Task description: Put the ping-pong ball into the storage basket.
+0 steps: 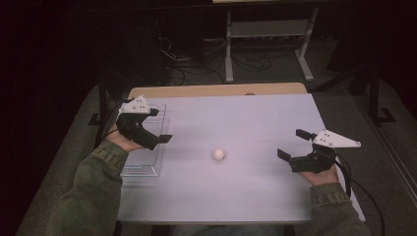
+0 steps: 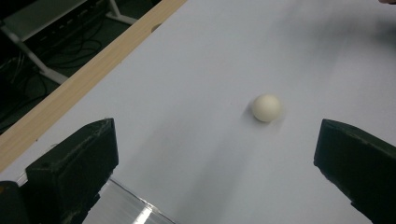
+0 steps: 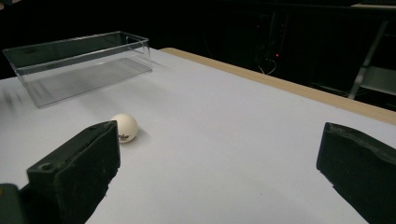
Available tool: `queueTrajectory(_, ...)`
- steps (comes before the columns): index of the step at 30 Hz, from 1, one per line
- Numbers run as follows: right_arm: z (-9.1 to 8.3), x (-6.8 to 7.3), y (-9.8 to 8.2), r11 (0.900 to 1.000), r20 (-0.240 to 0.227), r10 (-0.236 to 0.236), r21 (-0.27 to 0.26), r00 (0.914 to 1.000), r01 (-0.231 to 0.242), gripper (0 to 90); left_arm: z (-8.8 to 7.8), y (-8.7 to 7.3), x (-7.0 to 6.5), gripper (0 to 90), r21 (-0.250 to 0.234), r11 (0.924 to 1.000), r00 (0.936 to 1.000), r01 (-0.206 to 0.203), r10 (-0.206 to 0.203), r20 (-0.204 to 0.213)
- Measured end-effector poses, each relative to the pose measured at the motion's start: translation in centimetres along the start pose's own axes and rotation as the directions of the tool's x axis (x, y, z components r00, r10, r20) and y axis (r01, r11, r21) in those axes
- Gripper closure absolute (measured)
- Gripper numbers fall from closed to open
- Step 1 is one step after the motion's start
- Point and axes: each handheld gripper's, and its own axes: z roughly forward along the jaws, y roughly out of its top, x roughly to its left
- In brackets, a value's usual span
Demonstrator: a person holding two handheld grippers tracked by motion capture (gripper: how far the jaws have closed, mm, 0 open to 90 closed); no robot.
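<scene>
A small white ball [image 1: 219,154], smooth and matte with a bit of dark printing low on its side, sits alone near the middle of the pale counter [image 1: 246,118]. To the ball's left, by the counter's left edge, stands a clear, empty rectangular plastic bin [image 1: 147,169]. The left hand-held gripper [image 1: 160,125] hovers over that bin, jaws spread wide, grasping nothing. The right hand-held gripper [image 1: 294,143] hangs well to the ball's right, jaws likewise spread and empty. Both point inward toward the ball.

Black tongs [image 1: 157,125] (white three-cornered plates), olive-green sleeves [image 1: 93,191], black cables.
</scene>
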Motion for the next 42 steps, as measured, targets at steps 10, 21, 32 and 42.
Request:
queueTrajectory(10,0.1,0.2,0.0,1.000,-0.004,-0.004,0.005,1.0000,0.004,0.0,1.0,1.1,0.2,0.0,0.017,0.9997,0.9998,-0.016,0.016,0.013)
queueTrajectory(21,0.1,0.2,0.0,1.000,-0.007,-0.007,0.005,0.9999,0.007,0.0,2.5,2.7,0.0,0.0,0.046,0.9976,0.9980,-0.051,0.049,0.040)
queueTrajectory(32,0.0,0.2,0.0,1.000,-0.010,-0.007,0.004,0.9999,0.007,0.0,3.9,3.6,0.0,0.0,0.080,0.9948,0.9959,-0.064,0.058,0.069)
queueTrajectory(42,0.0,0.2,0.0,1.000,-0.011,-0.005,0.004,0.9999,0.005,0.0,5.2,4.4,-0.4,0.0,0.101,0.9905,0.9926,-0.094,0.085,0.087)
